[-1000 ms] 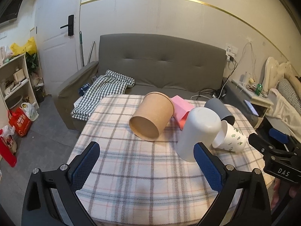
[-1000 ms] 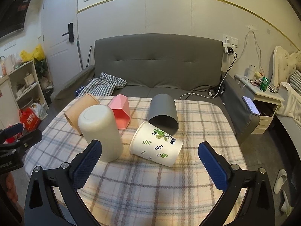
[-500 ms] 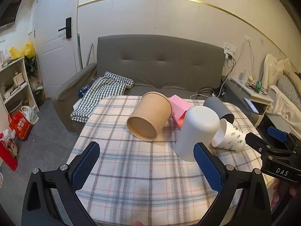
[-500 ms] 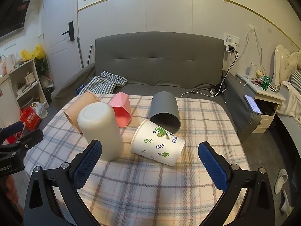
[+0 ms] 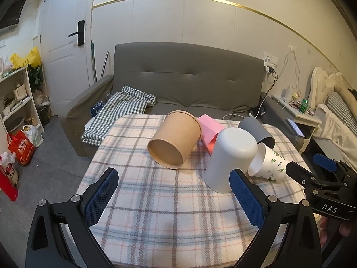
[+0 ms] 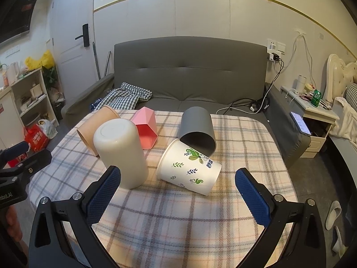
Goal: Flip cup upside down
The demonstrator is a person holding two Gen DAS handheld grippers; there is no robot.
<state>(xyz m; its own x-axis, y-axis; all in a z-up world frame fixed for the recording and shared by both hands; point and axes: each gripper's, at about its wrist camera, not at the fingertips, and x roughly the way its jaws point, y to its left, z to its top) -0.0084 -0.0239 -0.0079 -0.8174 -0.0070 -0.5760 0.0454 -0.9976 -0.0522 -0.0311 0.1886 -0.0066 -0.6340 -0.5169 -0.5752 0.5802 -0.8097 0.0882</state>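
Several cups are on the checked tablecloth (image 5: 156,201). A tall white cup (image 5: 229,158) (image 6: 121,151) stands upside down. A brown paper cup (image 5: 175,139) (image 6: 96,128), a pink angular cup (image 5: 209,131) (image 6: 145,128), a grey cup (image 5: 256,130) (image 6: 197,128) and a white cup with a leaf pattern (image 5: 267,165) (image 6: 189,167) lie on their sides. My left gripper (image 5: 174,198) is open and empty, short of the brown and white cups. My right gripper (image 6: 177,198) is open and empty, just short of the patterned cup.
A grey sofa (image 5: 185,82) with a checked cloth (image 5: 120,109) stands behind the table. A shelf (image 5: 15,102) and bags (image 5: 22,147) are at the left, a bedside table (image 6: 316,120) at the right. The table's near edge lies just below both grippers.
Both grippers have drifted slightly, so the cups sit a little lower and nearer in both views. Nothing was grasped and the cups have not moved.
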